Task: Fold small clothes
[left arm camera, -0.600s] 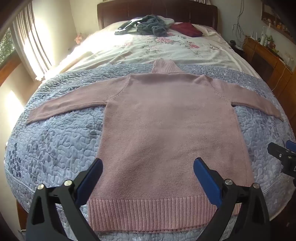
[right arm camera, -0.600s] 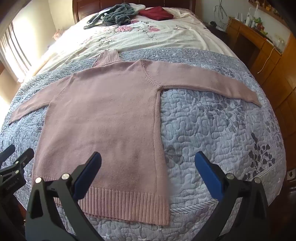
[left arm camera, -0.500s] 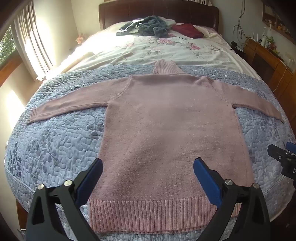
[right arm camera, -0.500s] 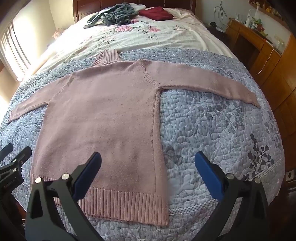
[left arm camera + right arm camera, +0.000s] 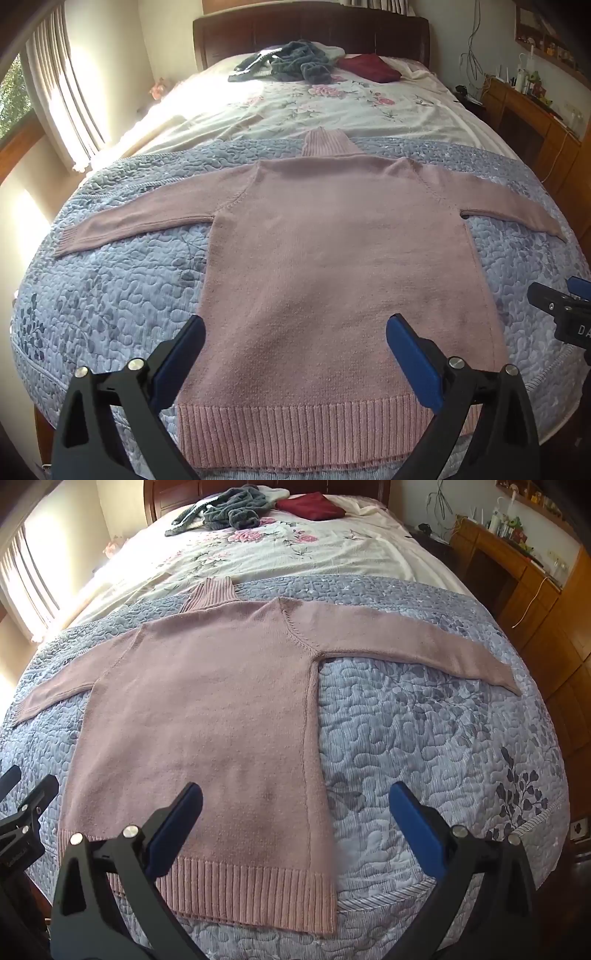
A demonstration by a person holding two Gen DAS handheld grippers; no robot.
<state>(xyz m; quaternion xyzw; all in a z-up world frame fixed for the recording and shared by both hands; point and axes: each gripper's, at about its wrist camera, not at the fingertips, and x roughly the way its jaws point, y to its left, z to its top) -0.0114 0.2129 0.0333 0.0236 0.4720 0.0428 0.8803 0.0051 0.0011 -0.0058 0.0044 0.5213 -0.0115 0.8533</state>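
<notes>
Pink knit sweater [image 5: 343,266] lies flat, unfolded (sleeves spread wide), ribbed hem nearest

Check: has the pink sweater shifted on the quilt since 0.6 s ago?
No. The pink sweater lies flat with its collar at the same edge of the blue quilt; only the cameras drifted slightly.
</notes>
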